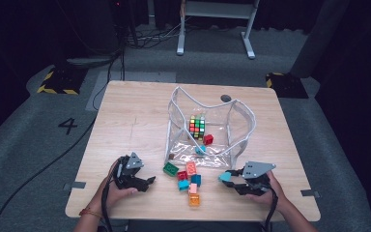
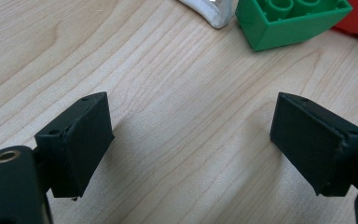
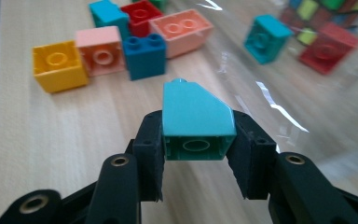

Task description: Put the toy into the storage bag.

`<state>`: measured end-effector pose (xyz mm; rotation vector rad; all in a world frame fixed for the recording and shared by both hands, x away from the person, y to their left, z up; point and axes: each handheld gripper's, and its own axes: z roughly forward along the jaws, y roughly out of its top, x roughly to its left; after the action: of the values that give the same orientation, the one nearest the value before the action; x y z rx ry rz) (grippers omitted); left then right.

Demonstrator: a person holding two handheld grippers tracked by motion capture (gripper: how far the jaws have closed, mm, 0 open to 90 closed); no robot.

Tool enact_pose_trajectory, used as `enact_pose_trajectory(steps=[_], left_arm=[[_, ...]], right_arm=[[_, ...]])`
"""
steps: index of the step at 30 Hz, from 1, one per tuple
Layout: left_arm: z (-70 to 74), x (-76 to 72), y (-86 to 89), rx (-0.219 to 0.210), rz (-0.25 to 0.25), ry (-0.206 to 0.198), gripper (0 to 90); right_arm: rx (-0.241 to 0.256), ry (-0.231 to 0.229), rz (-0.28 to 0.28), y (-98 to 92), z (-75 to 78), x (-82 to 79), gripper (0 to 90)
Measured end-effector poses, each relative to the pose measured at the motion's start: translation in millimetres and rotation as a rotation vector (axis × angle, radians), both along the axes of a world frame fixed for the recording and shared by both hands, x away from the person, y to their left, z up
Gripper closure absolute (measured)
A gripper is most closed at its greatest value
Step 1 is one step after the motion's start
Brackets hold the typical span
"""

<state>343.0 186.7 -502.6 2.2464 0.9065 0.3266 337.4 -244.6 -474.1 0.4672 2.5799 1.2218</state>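
bricks on table: 6 – green (image 1: pixel 170 168), red (image 1: pixel 182 175), salmon (image 1: pixel 191 167), blue (image 1: pixel 196 180), teal (image 1: pixel 183 184), orange (image 1: pixel 194 199) | held: 1 turquoise (image 3: pixel 196 122) | in bag (image 1: pixel 241 121): 2 bricks, 1 cube (image 1: pixel 197 126) | grippers: 2

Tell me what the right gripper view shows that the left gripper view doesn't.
Right gripper view alone: the right gripper shut on a teal sloped brick, with a yellow brick and a puzzle cube beyond. Left gripper view alone: the left gripper, jaws apart around nothing, near a green brick. Both: the wooden table.
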Motion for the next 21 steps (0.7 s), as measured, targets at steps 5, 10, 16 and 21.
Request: enact_pose_trajectory(steps=[5, 10, 16, 21], left_arm=[[0.0, 0.0, 0.0, -0.001, 0.000, 0.000, 13.0], [0.1, 0.0, 0.0, 0.000, 0.000, 0.001, 13.0], [0.0, 0.1, 0.0, -0.001, -0.002, 0.003, 13.0], [-0.1, 0.1, 0.0, -0.002, -0.001, 0.002, 13.0]], right_arm=[[0.016, 0.002, -0.094, -31.2, 8.0, 7.9, 59.0], [0.044, 0.013, -0.142, -55.1, 14.7, 14.2, 59.0], [0.056, -0.022, -0.205, -73.3, 25.2, 22.7, 59.0], [0.087, -0.026, -0.246, -85.4, 32.8, 34.9, 59.0]])
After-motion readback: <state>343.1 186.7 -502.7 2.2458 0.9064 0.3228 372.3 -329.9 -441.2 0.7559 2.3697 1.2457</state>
